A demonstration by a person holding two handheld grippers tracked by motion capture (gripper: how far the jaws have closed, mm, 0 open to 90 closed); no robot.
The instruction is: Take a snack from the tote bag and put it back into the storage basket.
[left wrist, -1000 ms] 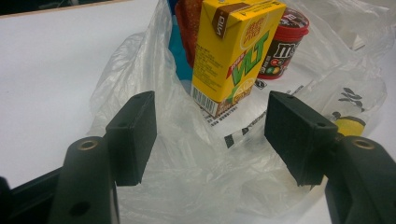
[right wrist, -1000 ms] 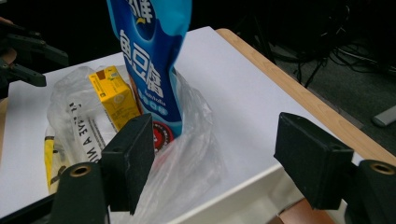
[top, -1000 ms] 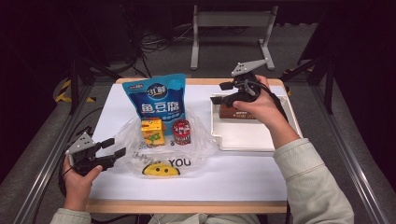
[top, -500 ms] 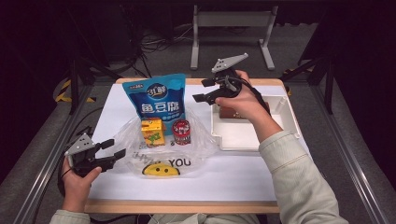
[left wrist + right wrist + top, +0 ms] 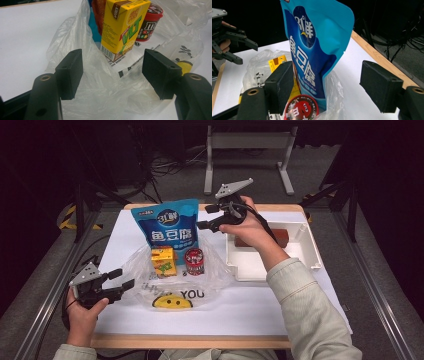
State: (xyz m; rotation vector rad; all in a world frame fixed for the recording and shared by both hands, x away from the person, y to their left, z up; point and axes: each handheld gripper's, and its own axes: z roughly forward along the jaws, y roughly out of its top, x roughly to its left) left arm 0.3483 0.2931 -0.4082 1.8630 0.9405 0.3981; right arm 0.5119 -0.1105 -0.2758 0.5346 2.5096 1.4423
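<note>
White paper-covered table (image 5: 310,305) (wood-edged), dark cabled floor (image 5: 170,165) behind, left tool (image 5: 116,281) and right tool (image 5: 206,217) both agape

A pale, finely striped long sleeve (image 5: 306,320) is worn on the right arm, and each black hand-held gripper (image 5: 212,217) is topped by a grey three-cornered plate (image 5: 234,187), its blocky black jaws being fixed with brass-coloured screws (image 5: 45,77).

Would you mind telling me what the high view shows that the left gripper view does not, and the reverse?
High view alone: white tray holding a brown block, the right gripper open beside the blue pouch.
Left gripper view alone: barcode on the yellow carton's side.
Both: yellow carton, red M&M's tub, clear plastic bag, open left gripper.
</note>
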